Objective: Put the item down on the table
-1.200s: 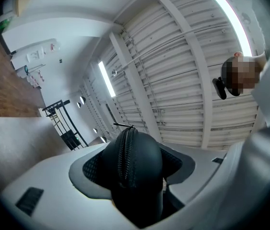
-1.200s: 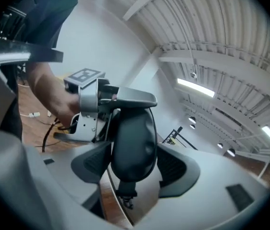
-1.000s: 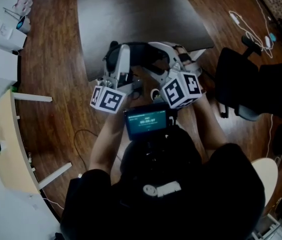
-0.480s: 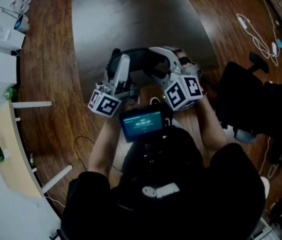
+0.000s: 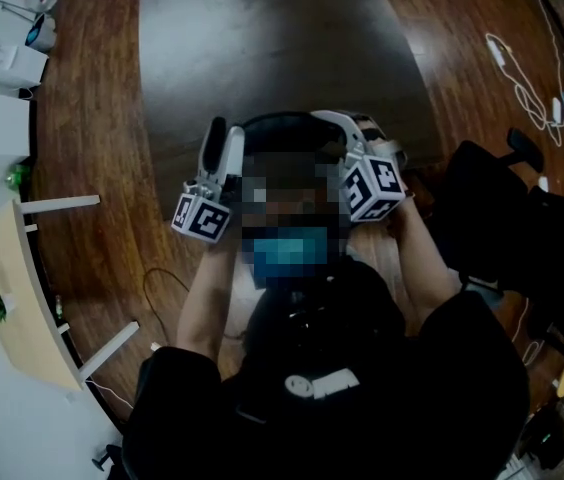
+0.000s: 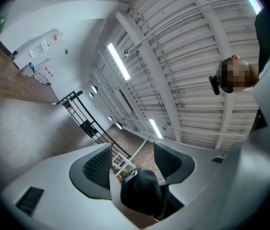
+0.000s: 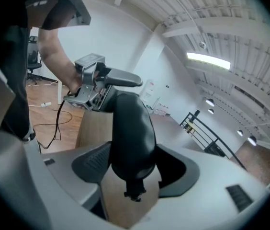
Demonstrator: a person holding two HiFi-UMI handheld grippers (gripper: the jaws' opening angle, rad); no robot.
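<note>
The left gripper (image 5: 224, 144) and right gripper (image 5: 348, 136) each pinch the black item (image 5: 282, 120). Lower both evenly onto the table (image 5: 262, 28) up top.

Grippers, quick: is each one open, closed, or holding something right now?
Left gripper: closed on one end of the black curved item.
Right gripper: closed on the other end of the same item.
</note>
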